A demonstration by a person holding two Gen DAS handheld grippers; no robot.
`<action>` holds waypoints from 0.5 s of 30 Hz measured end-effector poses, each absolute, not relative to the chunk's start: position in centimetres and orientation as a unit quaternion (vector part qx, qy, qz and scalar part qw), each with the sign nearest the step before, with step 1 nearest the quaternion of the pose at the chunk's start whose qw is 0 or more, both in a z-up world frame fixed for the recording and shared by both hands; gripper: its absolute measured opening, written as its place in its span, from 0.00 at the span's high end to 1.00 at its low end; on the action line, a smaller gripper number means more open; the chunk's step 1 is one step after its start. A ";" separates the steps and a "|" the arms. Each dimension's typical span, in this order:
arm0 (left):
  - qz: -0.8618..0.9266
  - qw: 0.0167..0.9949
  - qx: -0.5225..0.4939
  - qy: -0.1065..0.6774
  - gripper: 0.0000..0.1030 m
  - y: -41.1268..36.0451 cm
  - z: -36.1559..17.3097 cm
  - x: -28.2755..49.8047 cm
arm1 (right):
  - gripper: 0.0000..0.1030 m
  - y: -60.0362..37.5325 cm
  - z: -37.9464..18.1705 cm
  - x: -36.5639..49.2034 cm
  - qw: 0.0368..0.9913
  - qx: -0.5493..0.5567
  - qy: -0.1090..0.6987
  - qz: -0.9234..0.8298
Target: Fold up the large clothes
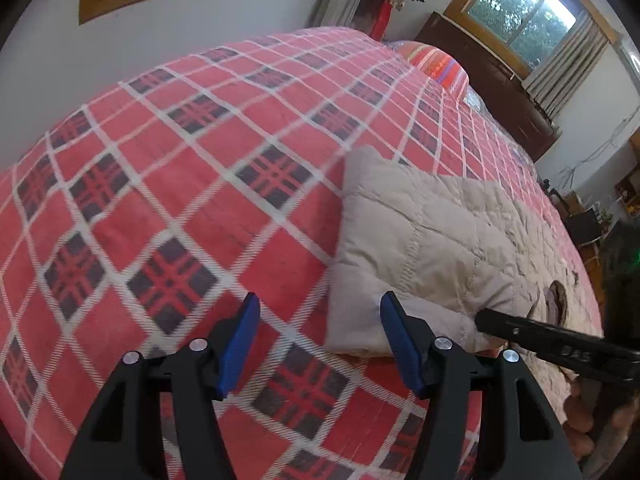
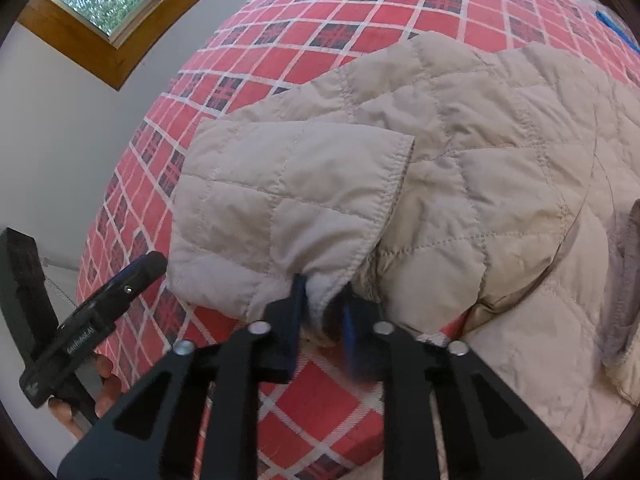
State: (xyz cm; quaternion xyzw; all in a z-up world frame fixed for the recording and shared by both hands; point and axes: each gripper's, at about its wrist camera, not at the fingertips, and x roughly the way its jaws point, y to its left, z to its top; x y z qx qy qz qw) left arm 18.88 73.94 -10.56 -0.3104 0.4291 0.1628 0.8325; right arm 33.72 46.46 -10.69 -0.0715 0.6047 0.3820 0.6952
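Observation:
A beige quilted jacket (image 1: 432, 248) lies on a bed covered with a red plaid blanket (image 1: 180, 184). In the right wrist view a sleeve (image 2: 288, 196) is folded over the jacket body (image 2: 500, 160). My right gripper (image 2: 325, 314) is shut on the sleeve's near edge, with fabric bunched between the blue pads. From the left wrist view it shows as a black bar (image 1: 484, 318) reaching into the jacket's near corner. My left gripper (image 1: 320, 340) is open above the blanket, just left of that corner and holding nothing. It also shows to the sleeve's left (image 2: 148, 264).
A striped pillow (image 1: 436, 64) and a dark wooden headboard (image 1: 492, 80) are at the far end of the bed, below a window (image 1: 520, 12). A white wall (image 2: 60, 140) runs close along the bed's left side. A hand (image 2: 104, 384) holds the left gripper.

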 end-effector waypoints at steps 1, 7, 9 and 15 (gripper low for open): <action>0.161 0.831 -0.318 0.428 0.39 74.3 -10.7 18.8 | 0.90 46.2 -10.4 33.8 0.695 -0.067 0.602 0.387; 0.134 0.827 -0.355 0.414 0.39 74.4 -10.7 19.5 | 0.93 43.2 -6.6 34.5 0.719 -0.049 0.564 0.403; 0.124 0.831 -0.357 0.408 0.39 73.8 -10.2 20.0 | 0.93 41.6 -5.2 34.9 0.728 -0.043 0.551 0.406; 0.102 0.842 -0.339 0.406 0.39 71.1 -8.9 22.4 | 0.92 34.1 -1.9 37.2 0.755 -0.017 0.533 0.382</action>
